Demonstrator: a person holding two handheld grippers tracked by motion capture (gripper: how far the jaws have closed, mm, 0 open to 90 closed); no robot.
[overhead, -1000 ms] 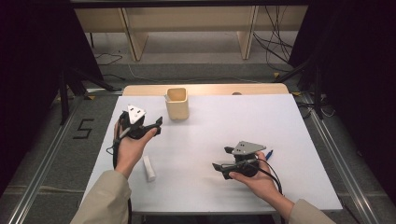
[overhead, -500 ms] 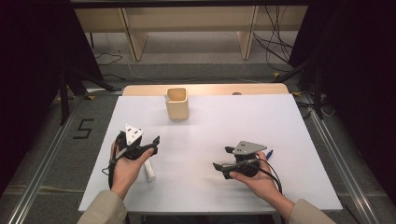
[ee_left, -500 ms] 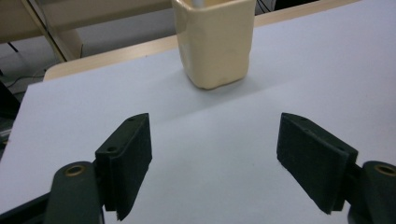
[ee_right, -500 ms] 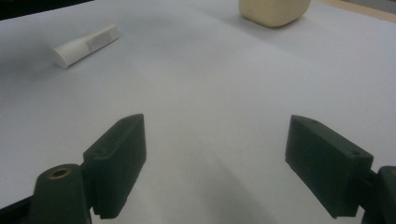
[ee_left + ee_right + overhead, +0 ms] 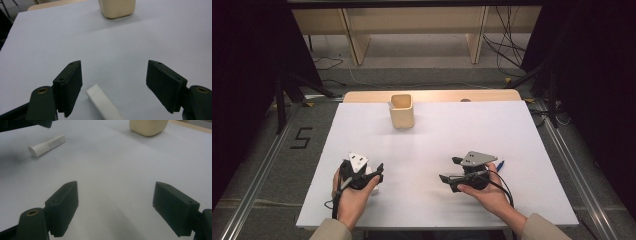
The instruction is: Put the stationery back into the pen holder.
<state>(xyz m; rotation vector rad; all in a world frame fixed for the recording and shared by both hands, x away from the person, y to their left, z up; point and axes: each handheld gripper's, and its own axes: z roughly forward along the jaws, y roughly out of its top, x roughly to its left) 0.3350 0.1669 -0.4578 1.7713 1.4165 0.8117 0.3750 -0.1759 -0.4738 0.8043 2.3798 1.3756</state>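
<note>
A: Where's the left gripper [image 5: 377,172] right now?

B: Low over the near left part of the white desk [image 5: 432,135], jaws spread wide. They have just been closing a little, but the pads press on nothing. In the left gripper view the white tube [image 5: 103,105] lies flat on the desk between the jaws, nearer one jaw than the other, touching neither.

A: And from the other side?

B: The right gripper view shows the same tube on its side, printed label facing up, with the left gripper's dark body just above it.

A: What about the right gripper [image 5: 448,170]?

B: Held just above the desk at the near right, jaws spread, bare desk between them.

A: Anything around that gets in the way?

B: Not close. A beige cup [image 5: 401,110] stands upright toward the far edge, well apart from both hands. A blue pen [image 5: 500,164] lies just beside the right hand, partly hidden behind it. The stretch of desk between the two grippers is bare.
</note>
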